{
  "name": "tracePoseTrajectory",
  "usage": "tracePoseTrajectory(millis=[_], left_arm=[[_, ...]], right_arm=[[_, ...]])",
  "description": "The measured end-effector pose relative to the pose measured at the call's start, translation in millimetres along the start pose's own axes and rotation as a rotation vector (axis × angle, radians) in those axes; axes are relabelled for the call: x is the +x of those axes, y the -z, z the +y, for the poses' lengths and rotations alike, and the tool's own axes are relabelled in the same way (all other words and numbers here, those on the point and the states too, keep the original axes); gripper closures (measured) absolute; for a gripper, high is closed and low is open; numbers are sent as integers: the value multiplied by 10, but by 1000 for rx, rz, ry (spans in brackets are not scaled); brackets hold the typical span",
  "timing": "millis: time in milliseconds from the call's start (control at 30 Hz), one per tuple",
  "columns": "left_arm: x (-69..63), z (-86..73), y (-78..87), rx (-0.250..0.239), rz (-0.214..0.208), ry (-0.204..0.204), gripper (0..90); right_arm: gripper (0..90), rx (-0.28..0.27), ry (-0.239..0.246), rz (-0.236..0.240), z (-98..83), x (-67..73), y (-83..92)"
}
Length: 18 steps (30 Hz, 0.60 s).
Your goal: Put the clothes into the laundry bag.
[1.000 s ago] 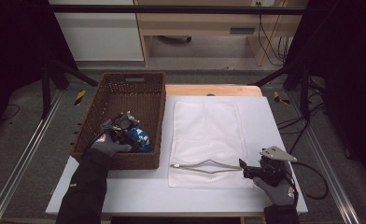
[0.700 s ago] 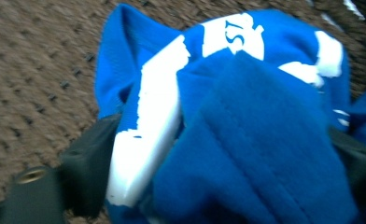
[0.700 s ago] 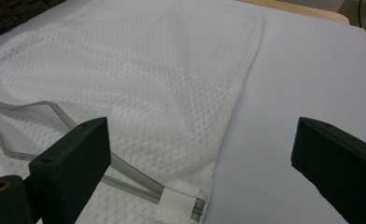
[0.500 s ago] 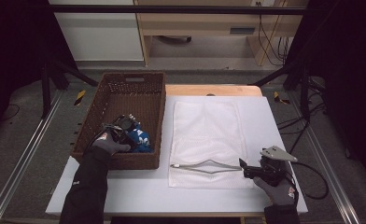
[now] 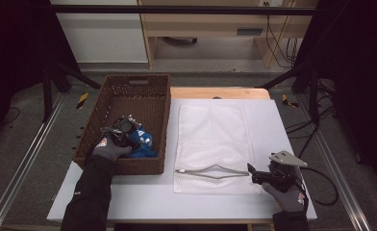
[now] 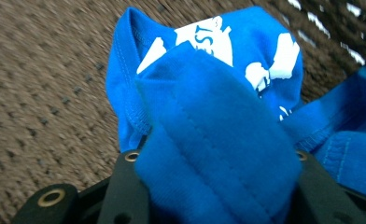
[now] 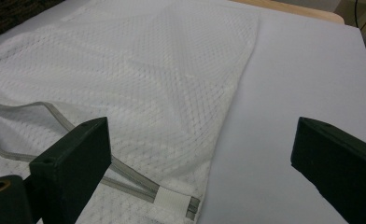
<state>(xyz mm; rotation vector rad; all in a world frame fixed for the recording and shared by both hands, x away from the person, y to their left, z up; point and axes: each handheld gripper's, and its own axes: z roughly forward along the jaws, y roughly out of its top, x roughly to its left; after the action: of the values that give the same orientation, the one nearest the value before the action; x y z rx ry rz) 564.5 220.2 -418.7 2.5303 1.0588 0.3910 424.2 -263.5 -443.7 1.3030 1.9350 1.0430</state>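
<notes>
We note the white table point(image 5: 143, 202) across the centre of the high view, and on it, left of centre, the brown wicker basket point(image 5: 143, 91). To its right lies the white mesh laundry bag point(image 5: 213, 130), flat, with its grey zipper edge point(image 5: 210, 172) at the lower end standing slightly open; we judge it lies that way so that cloth can be fed in from the near side.

In the lower corner of the basket sits the blue garment point(image 5: 141, 142), a bunched cloth with white print. The left gripper point(image 5: 121, 130) reaches into the basket; in the left gripper view its jaws are clamped on a thick fold of the blue garment point(image 6: 218, 154), which bulges between them. We take this as the grip for lifting the cloth out.

At the lower right, the right gripper point(image 5: 254, 174) rests on the table just beside the bag's zipper corner. In the right gripper view its jaws stand wide apart with nothing between them, the bag's corner point(image 7: 179, 200) lying below; we judge it waits to pinch the opening.

Against the frame a second ago, the left hand has shifted slightly within the basket; the right gripper and bag lie unchanged.
</notes>
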Motion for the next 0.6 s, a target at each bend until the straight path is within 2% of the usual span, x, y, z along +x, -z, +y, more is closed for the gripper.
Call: tracePoseTrajectory(millis=[167,200,267,400,500,533,600], left_arm=[[6,-19,84,-80,48,17,615],[6,-19,84,-80,48,17,616],[31,-34,150,-144,73,55,618],[62,-61,247,-239,96,100,622],[91,-92,317,-311,96,129,623],[91,-92,317,-311,96,129,623],[108,-120,370,-373,112,167,623]], right_arm=[[54,-2,-1,-3,-2,-9,5],[54,-2,0,-2,-1,-11,5],[54,-2,-2,-3,-2,-15,3],[54,0,-4,-5,-6,-18,1],[54,-2,-4,-6,-4,-18,3],[54,-2,-4,-6,-4,-18,3],[56,0,-1,-9,-5,-17,0]])
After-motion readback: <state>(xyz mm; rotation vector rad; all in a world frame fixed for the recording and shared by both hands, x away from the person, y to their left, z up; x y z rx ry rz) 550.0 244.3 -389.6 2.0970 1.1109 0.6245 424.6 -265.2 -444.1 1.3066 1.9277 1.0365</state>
